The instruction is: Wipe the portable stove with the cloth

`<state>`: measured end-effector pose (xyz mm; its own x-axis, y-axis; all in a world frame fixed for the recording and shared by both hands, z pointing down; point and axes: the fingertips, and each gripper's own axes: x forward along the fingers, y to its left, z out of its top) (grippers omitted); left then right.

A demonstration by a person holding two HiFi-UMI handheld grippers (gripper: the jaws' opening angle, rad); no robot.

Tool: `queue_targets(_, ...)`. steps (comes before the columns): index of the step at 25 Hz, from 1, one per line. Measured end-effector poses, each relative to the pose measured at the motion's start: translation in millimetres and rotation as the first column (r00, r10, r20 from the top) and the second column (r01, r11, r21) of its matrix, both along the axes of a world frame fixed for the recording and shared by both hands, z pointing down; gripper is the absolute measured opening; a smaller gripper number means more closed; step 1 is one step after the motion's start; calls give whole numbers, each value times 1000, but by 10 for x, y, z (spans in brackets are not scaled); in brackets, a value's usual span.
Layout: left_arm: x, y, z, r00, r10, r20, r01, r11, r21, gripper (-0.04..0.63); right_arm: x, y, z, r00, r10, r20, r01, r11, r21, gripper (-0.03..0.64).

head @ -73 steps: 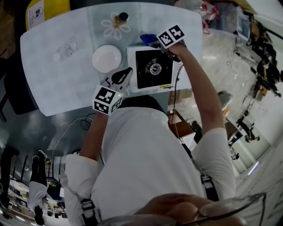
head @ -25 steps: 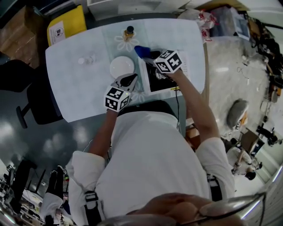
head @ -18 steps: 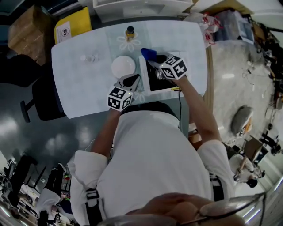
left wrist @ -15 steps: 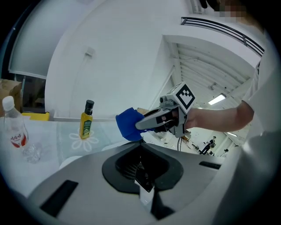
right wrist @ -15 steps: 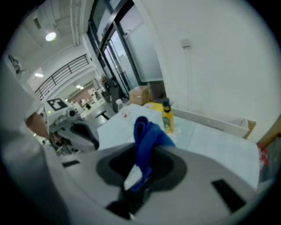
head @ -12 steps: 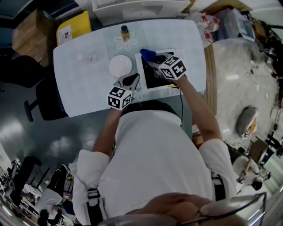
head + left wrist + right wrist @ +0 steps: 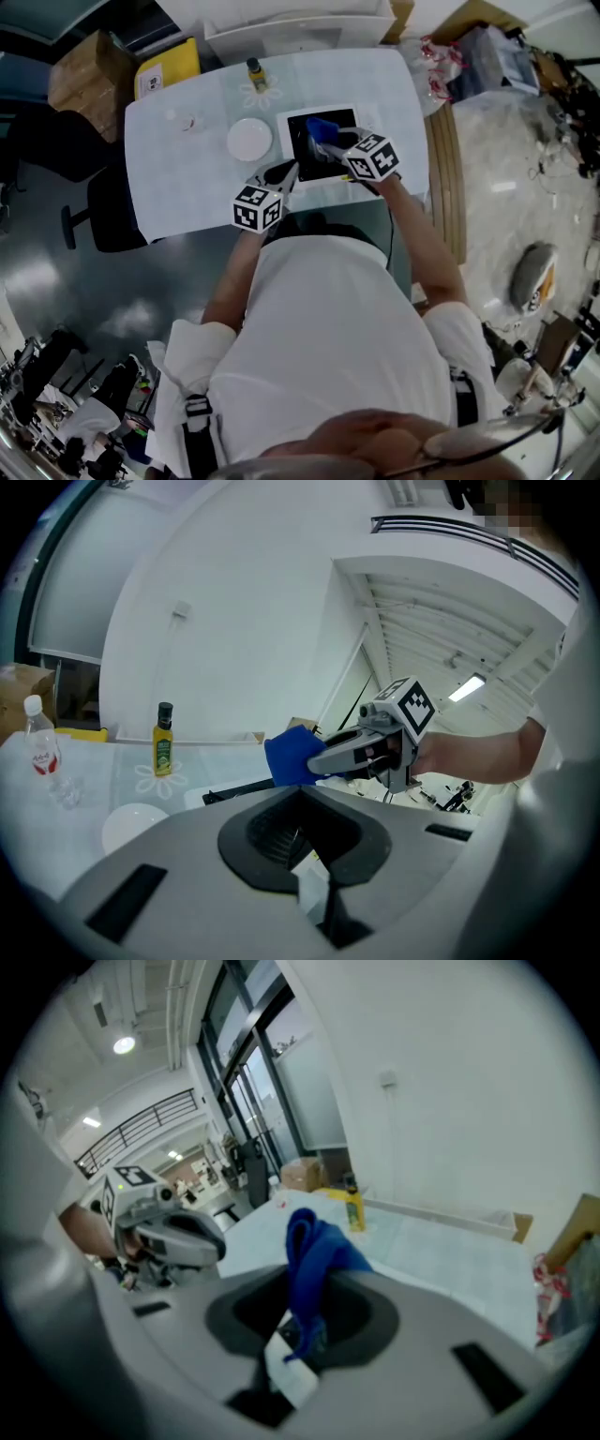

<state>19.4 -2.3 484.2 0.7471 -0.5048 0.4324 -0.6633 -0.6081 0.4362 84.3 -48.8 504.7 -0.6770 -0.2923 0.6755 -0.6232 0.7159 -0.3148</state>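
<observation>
A pale table (image 7: 178,173) is seen to carry a portable stove (image 7: 302,142) right of its middle, a white dish (image 7: 249,140) just left of it, a yellow bottle (image 7: 253,70) on a flower-shaped mat (image 7: 255,91) behind, and a clear plastic bottle (image 7: 189,122) further left.

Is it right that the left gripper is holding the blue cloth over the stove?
No. The right gripper holds the blue cloth over the stove; the right gripper view shows it clamped between that gripper's jaws. The left gripper holds nothing.
</observation>
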Motion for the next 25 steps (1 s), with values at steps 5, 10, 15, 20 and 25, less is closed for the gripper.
queue_targets(5,31,303,-15,999,-42,11,42,999,1,32,183,314,-36,999,33,36,-34,999,20,100)
queue_targets(10,38,564,-45,997,-67,24,66,998,11,32,323,534,-60,996,73,51,-75,996,51,101)
queue_targets(15,22,774,-61,996,-87,19,87,996,16,32,372,780,-58,993,107,51,-111,991,75,101)
queue_targets(20,-13,894,-120,996,-83,14,82,996,27,32,397,971,-104,988,143,60,-148,985,91,101)
queue_targets(25,-103,943,-145,998,-59,0,59,998,25,32,387,1074,-194,970,226,86,-234,967,97,101)
